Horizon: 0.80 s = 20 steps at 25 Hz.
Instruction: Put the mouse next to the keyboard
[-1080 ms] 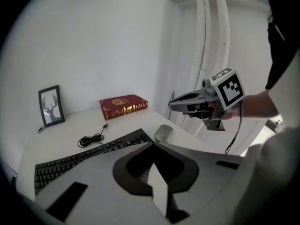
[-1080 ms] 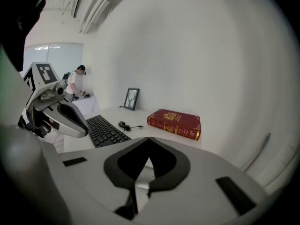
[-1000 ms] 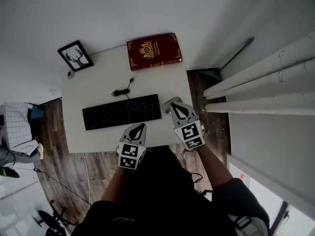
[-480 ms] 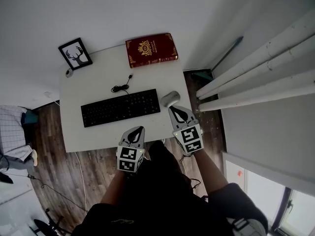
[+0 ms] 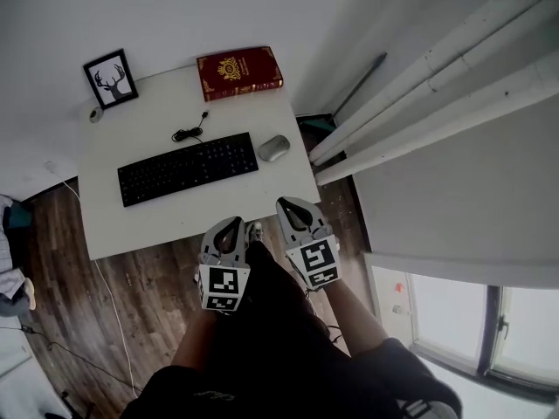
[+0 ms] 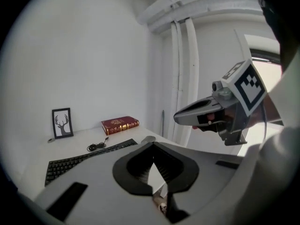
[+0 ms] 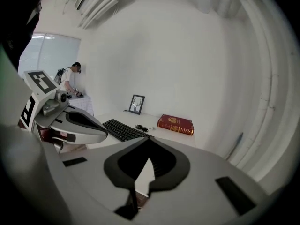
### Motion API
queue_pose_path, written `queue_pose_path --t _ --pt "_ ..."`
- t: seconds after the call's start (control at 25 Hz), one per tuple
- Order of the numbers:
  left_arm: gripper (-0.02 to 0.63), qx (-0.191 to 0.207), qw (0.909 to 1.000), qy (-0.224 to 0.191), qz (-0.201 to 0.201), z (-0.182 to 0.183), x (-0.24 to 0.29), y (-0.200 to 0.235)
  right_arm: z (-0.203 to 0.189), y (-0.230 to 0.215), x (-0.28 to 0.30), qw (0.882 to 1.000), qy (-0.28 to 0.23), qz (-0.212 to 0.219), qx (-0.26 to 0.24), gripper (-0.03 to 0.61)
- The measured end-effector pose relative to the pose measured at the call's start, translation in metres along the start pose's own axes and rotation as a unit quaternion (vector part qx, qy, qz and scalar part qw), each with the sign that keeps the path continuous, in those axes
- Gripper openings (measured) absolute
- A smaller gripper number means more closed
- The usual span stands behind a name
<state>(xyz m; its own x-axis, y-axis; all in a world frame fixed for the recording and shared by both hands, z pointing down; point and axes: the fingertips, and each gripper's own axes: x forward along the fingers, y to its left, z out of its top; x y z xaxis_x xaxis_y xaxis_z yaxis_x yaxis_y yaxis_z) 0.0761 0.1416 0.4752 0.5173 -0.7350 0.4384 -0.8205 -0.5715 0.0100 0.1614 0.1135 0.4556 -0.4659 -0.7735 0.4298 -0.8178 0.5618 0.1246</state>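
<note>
A grey mouse [image 5: 273, 147] lies on the white desk [image 5: 157, 221] just right of the black keyboard [image 5: 188, 168], a small gap apart. Both grippers hang off the desk's near edge, over the floor. My left gripper [image 5: 232, 227] is shut and empty. My right gripper [image 5: 289, 206] is shut and empty too, well back from the mouse. In the left gripper view the keyboard [image 6: 79, 158] and the mouse [image 6: 148, 138] show beyond the jaws, with the right gripper [image 6: 187, 116] at the right. The right gripper view shows the keyboard [image 7: 123, 129].
A dark red book [image 5: 238, 72] lies at the desk's far right. A framed deer picture [image 5: 110, 78] stands at the far left, with a small round object [image 5: 95, 114] beside it. The keyboard's coiled cable [image 5: 188, 132] lies behind it. White pipes [image 5: 419, 85] run along the right. Wooden floor [image 5: 140, 295] lies below.
Both grippers have drawn back off the desk toward the person. The right one has left the mouse beside the keyboard. The head view has shifted, so the desk sits further up and left.
</note>
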Motion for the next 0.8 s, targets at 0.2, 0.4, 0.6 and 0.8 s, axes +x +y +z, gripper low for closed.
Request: queue_pose_path --t 0.2,0.4,0.6,0.8 --pt "0.000 -0.056 0.9980 -0.023 -0.017 0.009 -0.018 -0.014 0.010 0.016 -0.033 0.998 -0.039 -0.012 0.040 0.020" --pt "0.000 -0.055 0.9975 -0.045 0.011 0.026 -0.021 -0.011 0.022 0.007 -0.051 0.997 -0.073 -0.020 0.029 0.020" --pt "0.000 -0.055 0.9961 -0.058 0.037 0.039 -0.020 -0.020 0.023 -0.011 -0.066 0.995 -0.086 -0.003 0.046 0.020" --pt "0.000 -0.038 0.9955 -0.067 0.056 0.053 -0.011 -0.033 0.023 -0.031 -0.077 0.994 -0.099 -0.011 0.050 0.020"
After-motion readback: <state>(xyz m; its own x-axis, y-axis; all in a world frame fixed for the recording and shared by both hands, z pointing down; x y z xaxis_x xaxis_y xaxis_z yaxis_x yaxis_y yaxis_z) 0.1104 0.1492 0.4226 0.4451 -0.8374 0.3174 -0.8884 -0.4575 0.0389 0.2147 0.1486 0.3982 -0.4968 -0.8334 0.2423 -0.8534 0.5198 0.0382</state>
